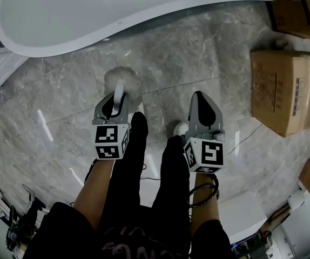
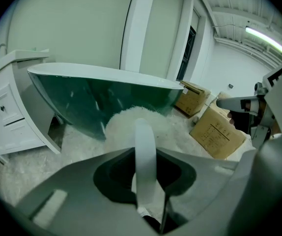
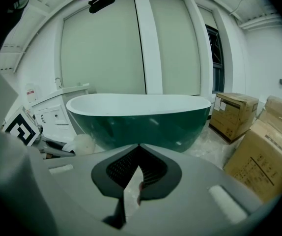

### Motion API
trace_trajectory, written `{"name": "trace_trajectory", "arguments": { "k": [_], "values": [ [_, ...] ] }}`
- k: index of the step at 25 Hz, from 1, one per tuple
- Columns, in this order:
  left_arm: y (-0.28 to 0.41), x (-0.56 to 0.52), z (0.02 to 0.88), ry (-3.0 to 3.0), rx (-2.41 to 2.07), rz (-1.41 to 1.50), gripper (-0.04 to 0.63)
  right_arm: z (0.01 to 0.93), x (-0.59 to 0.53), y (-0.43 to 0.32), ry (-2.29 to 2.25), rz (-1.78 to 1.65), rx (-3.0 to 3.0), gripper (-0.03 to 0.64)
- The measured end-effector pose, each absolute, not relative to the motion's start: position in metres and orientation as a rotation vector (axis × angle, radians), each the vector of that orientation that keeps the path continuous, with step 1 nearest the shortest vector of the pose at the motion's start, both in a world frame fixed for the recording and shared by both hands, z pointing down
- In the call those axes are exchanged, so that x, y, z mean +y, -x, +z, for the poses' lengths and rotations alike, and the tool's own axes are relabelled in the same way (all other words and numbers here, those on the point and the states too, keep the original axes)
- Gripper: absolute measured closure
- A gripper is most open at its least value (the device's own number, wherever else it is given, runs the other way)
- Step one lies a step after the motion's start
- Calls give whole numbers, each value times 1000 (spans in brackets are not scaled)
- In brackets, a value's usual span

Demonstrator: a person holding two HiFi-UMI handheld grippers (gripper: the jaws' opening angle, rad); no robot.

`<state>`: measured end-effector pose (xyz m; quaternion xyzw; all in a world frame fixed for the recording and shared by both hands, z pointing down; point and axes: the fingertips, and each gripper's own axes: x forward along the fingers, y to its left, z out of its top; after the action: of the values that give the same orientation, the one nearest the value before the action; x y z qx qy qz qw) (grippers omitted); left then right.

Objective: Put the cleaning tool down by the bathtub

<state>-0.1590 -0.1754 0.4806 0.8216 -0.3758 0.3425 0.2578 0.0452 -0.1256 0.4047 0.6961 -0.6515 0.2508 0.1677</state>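
left claw (image 1: 115, 102) pinches the handle of the fluffy white duster (image 1: 123, 82) | right claw (image 1: 200, 98) pressed together | bathtub (image 1: 90, 16) near

Perhaps a bathroom showroom or storeroom: freestanding bathtub (image 3: 138, 117), white vanity cabinet (image 2: 8, 112), marble-look floor (image 1: 198, 53), cardboard boxes (image 1: 284, 90).

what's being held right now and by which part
The left tool grips the fluffy white duster by its white handle; the right tool is shut and empty.
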Motion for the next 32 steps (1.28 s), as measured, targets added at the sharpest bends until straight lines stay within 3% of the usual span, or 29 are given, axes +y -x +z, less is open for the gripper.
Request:
{"name": "trace_trajectory", "arguments": {
  "k": [32],
  "values": [
    [95,-168,639,-2227,-1140,1023,508,613,-112,-109,-1839,864,-1959,600]
  ]
}}
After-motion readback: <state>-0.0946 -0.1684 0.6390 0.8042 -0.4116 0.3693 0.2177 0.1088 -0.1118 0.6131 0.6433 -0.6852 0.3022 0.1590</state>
